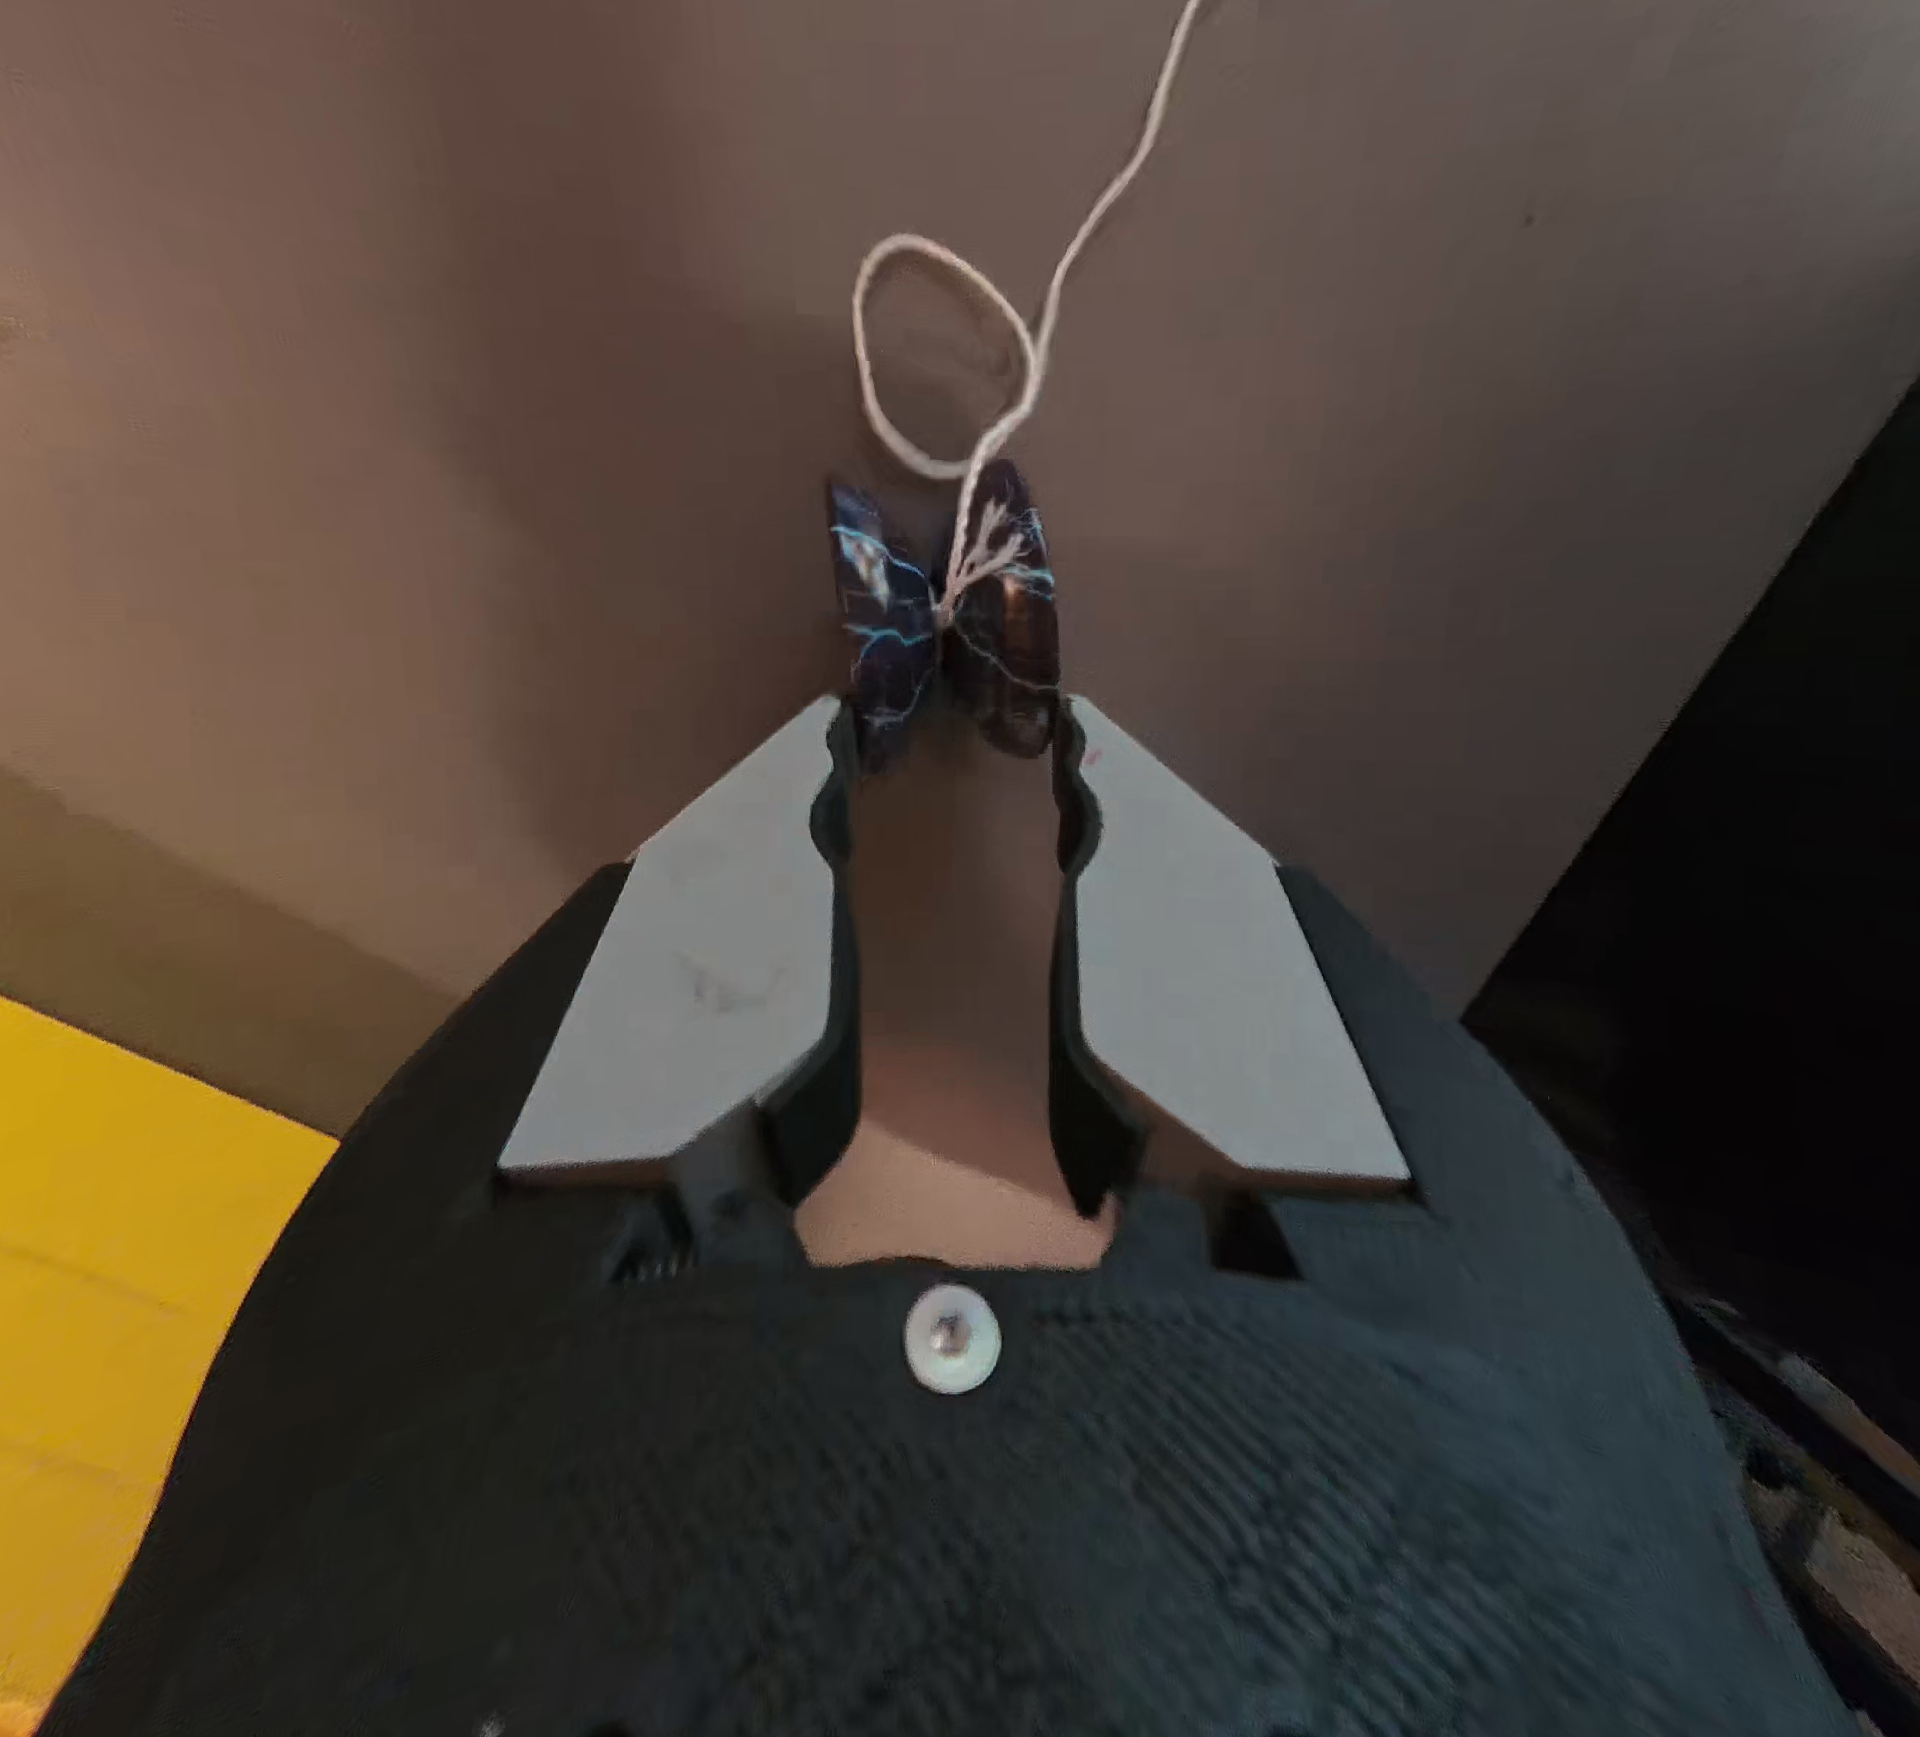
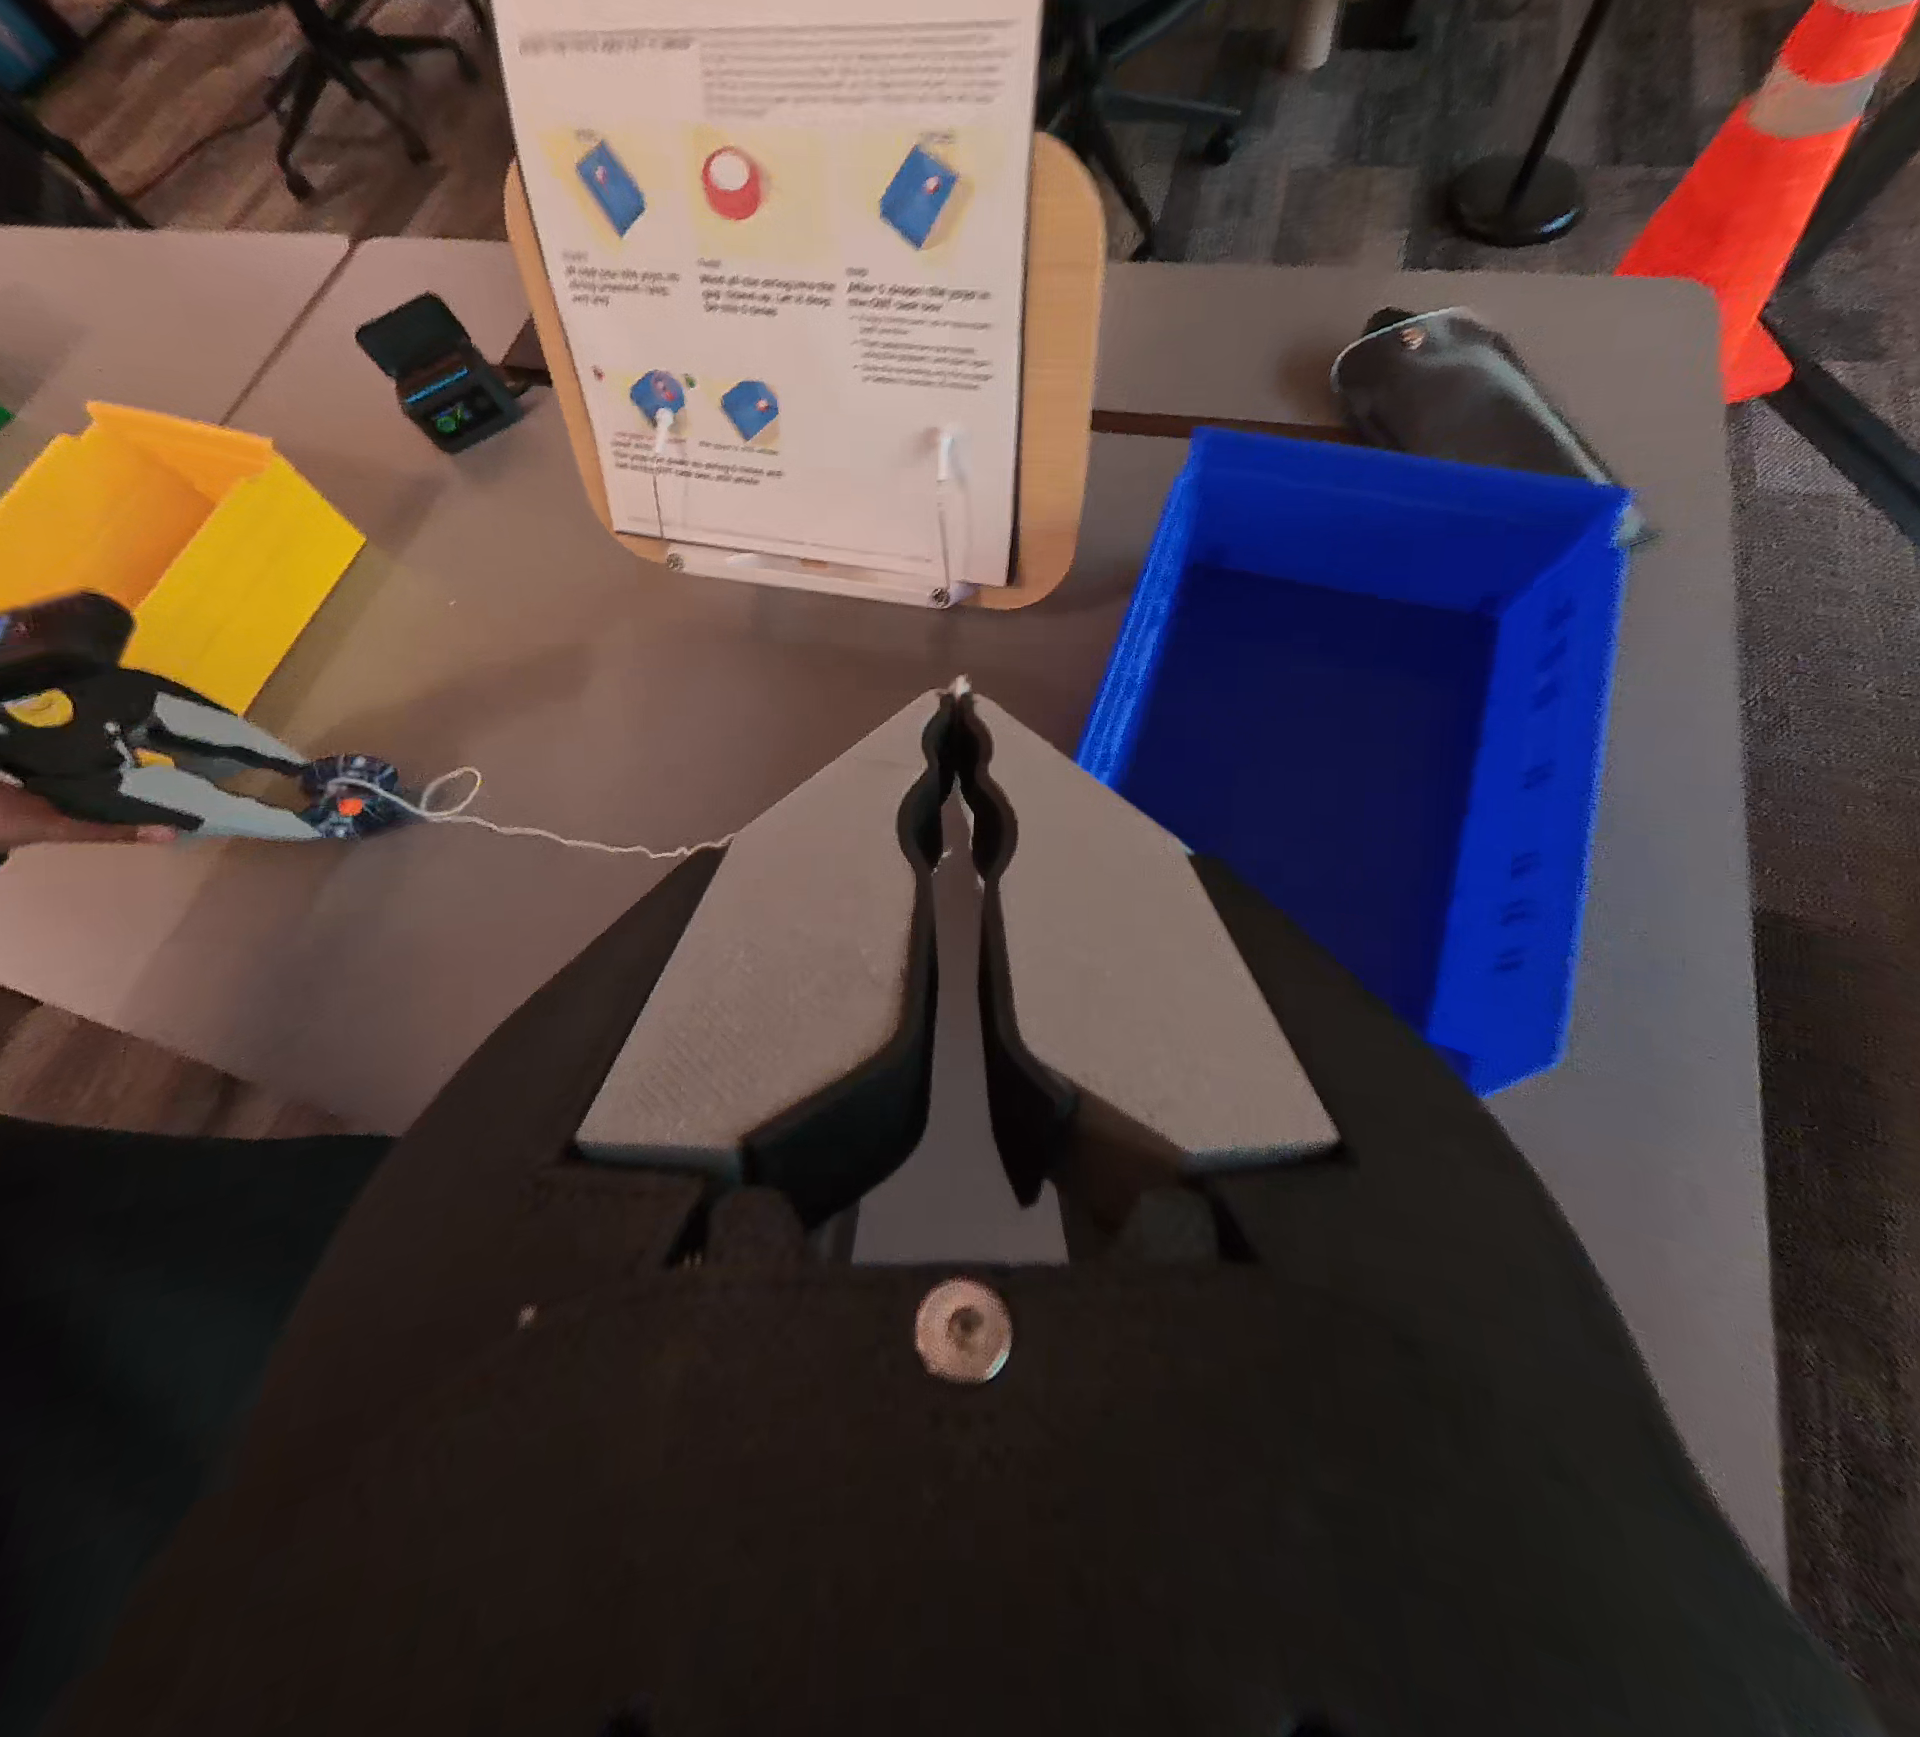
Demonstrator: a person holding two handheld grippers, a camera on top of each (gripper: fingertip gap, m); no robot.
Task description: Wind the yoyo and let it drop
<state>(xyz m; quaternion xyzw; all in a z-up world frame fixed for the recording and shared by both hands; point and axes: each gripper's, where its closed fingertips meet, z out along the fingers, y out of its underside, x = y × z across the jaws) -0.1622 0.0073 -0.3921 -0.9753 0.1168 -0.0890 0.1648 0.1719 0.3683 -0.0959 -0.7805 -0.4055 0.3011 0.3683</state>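
Note:
The yoyo (image 1: 948, 622) is dark blue with light-blue lightning marks. My left gripper (image 1: 951, 721) is shut on it, one fingertip on each outer face. Its white string (image 1: 1127, 165) makes a loose loop above the yoyo, then runs up and right out of the left wrist view. In the right wrist view the left gripper (image 2: 312, 804) holds the yoyo (image 2: 353, 799) low over the table at the left. The string (image 2: 582, 840) runs from there toward my right gripper (image 2: 958, 700), which is shut with a bit of white string at its fingertips.
A grey table (image 2: 582, 669) carries a yellow bin (image 2: 208, 544) at the left, a blue bin (image 2: 1351, 752) at the right and an instruction board on a wooden stand (image 2: 790, 233) at the back. A small black device (image 2: 447, 378) and a dark pouch (image 2: 1455, 399) lie behind. An orange cone (image 2: 1787, 129) stands on the floor. My hands' fingertips stand some 55 centimeters from each other.

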